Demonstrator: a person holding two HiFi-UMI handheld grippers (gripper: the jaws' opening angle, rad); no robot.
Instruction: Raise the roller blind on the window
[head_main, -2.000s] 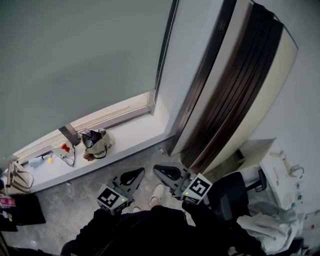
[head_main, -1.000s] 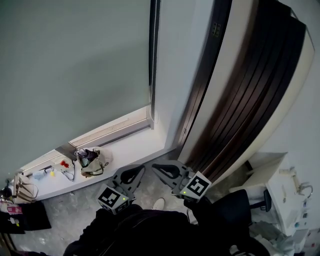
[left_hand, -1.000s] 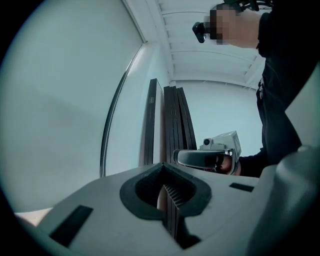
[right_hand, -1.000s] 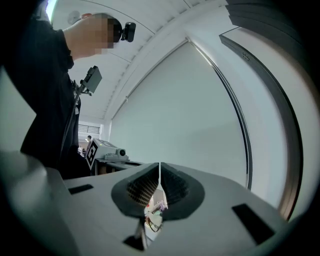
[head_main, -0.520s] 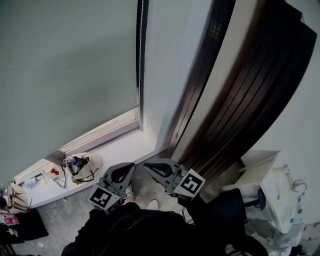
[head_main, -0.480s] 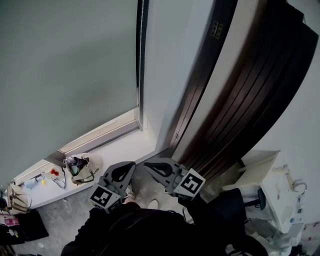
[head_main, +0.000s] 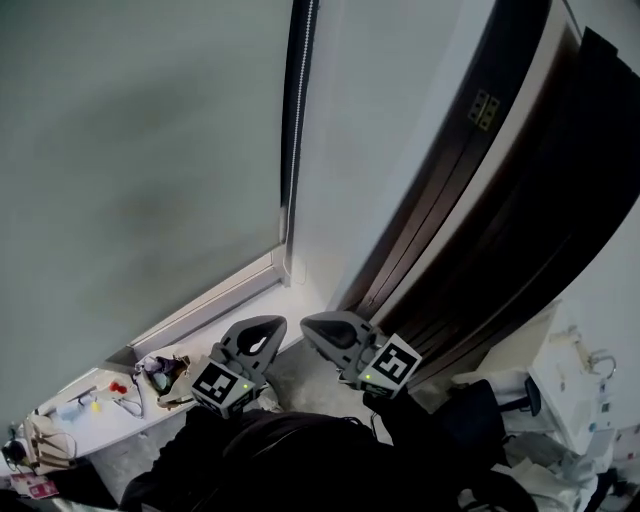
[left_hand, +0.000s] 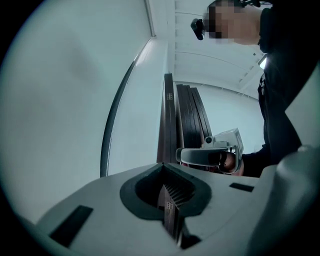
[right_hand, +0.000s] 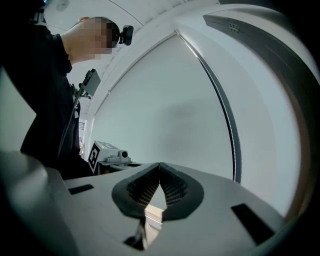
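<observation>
At the bottom of the head view, the person's dark clothing (head_main: 285, 455) fills the foreground, and both grippers reach forward from it, side by side and close together. The left gripper (head_main: 276, 322) has its jaws pressed together with nothing between them; its own view shows the ribbed pads meeting in a thin line. The right gripper (head_main: 307, 322) is likewise closed and empty, its tips meeting at a point in its own view. Both point toward the lower right corner of the roller blind (head_main: 140, 150), but stay apart from it, over a patch of grey floor (head_main: 300, 368).

Below the blind runs a white ledge (head_main: 195, 340). On it, toward the blind's lower left, lie some bags (head_main: 160, 377) and a few small coloured bits too small to make out.

The blind itself is a plain grey-green sheet. It hangs nearly all the way down, and its bottom edge stops just above the ledge. Along the blind's right edge runs a dark upright strip with a beaded cord (head_main: 298, 120) down it. Neither gripper touches the cord.

Right of the blind stands a pale wall (head_main: 370, 150), and beyond that a set of dark brown panels (head_main: 500, 230) that lean across the frame. A black chair (head_main: 480, 400) sits at their foot.
</observation>
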